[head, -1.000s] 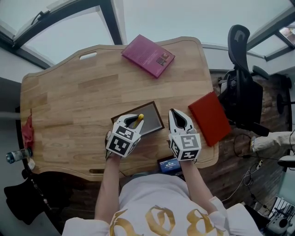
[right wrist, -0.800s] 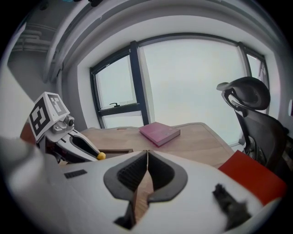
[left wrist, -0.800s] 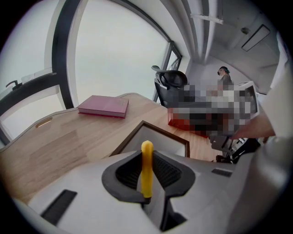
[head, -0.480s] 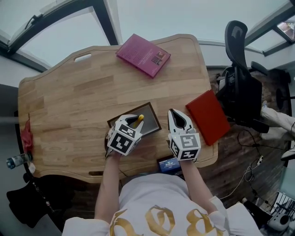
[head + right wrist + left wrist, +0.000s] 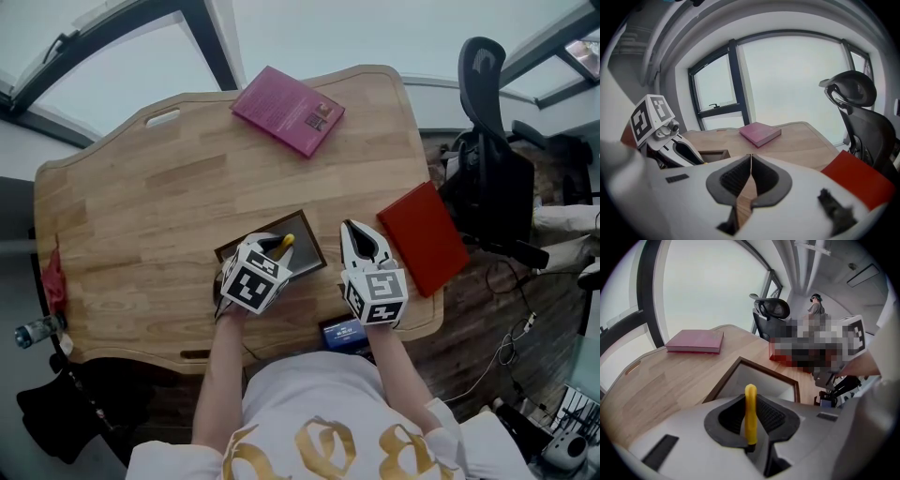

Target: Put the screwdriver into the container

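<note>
My left gripper (image 5: 278,247) hovers over the near part of a shallow brown-framed container (image 5: 261,232) on the wooden table and is shut on a yellow-handled screwdriver (image 5: 285,242). In the left gripper view the yellow handle (image 5: 750,418) stands upright between the dark pads of the left gripper (image 5: 751,401), with the container (image 5: 761,380) just beyond; its shaft is hidden. My right gripper (image 5: 358,230) rests to the right of the container, shut with nothing in it. In the right gripper view, the jaws of the right gripper (image 5: 751,158) meet in a thin line.
A pink book (image 5: 288,110) lies at the table's far edge and a red book (image 5: 424,239) at its right edge. A black office chair (image 5: 487,141) stands beyond the right side. A small blue device (image 5: 342,333) sits at the near edge.
The head view has drifted slightly. Both grippers stay in place, and the screwdriver remains in the left jaws above the container.
</note>
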Available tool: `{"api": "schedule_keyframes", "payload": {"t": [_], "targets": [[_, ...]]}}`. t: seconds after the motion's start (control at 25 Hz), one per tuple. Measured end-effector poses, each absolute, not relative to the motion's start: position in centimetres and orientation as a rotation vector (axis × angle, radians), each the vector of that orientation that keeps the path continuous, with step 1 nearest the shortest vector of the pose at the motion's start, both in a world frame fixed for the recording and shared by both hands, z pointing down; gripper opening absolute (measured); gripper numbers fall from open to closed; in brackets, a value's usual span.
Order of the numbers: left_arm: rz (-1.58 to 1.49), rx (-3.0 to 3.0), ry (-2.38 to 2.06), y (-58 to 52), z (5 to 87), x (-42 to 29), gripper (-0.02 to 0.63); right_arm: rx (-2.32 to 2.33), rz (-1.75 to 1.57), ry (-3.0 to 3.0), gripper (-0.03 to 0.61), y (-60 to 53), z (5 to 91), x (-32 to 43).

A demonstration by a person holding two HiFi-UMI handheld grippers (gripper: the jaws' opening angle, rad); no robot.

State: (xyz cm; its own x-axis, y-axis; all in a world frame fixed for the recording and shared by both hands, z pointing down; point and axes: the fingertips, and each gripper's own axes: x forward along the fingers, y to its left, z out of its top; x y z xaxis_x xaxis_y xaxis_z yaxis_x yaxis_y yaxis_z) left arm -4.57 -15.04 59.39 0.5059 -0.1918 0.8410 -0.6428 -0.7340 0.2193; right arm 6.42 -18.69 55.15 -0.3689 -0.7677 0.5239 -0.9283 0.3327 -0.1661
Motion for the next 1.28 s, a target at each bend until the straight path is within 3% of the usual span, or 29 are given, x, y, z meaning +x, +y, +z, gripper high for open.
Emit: {"api": "schedule_keyframes", "payload": {"t": [1.28], "targets": [[1.331, 2.116, -0.466, -13.9, 63.6, -2.5, 0.077, 1.419, 0.702, -2.232, 0.032, -20.5, 57.8, 6.4]]}}
